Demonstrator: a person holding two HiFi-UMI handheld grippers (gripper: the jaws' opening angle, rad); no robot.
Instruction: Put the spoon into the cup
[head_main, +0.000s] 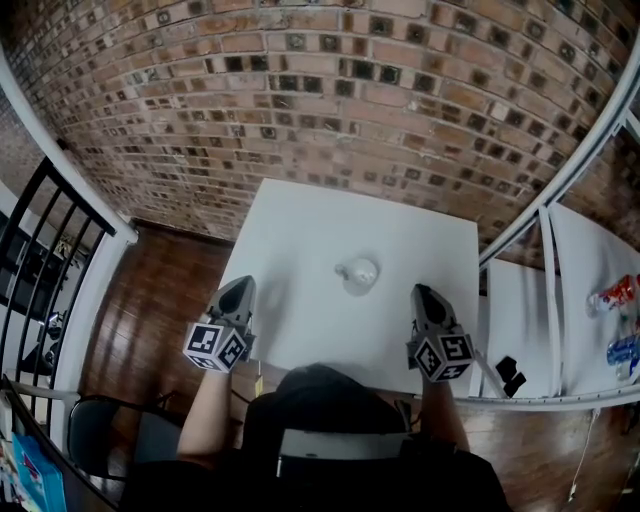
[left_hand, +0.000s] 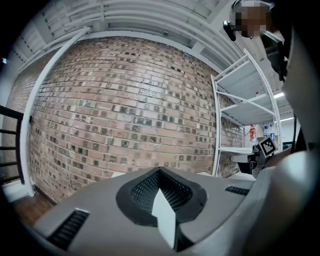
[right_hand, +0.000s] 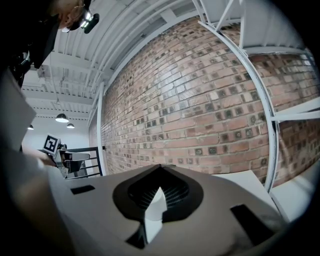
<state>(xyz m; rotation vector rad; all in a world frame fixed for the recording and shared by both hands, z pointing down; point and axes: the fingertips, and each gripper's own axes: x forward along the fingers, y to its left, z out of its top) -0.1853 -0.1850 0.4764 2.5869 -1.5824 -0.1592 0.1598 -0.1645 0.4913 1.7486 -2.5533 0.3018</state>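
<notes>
Round white cup (head_main: 358, 272) on a smooth white table (head_main: 300, 225), small nub pointing left. Left gripper (head_main: 243, 285) and right gripper (head_main: 422, 291) are pinched shut, empty.

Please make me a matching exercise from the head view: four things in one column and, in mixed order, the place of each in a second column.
Things:
1. left gripper
2. right gripper
3. cup
4. brick wall

Places:
A. about the middle of the white table
B. behind the table's far edge
C. at the table's near edge, left side
D. at the table's near edge, right side

Pairs: 1-C, 2-D, 3-A, 4-B.
</notes>
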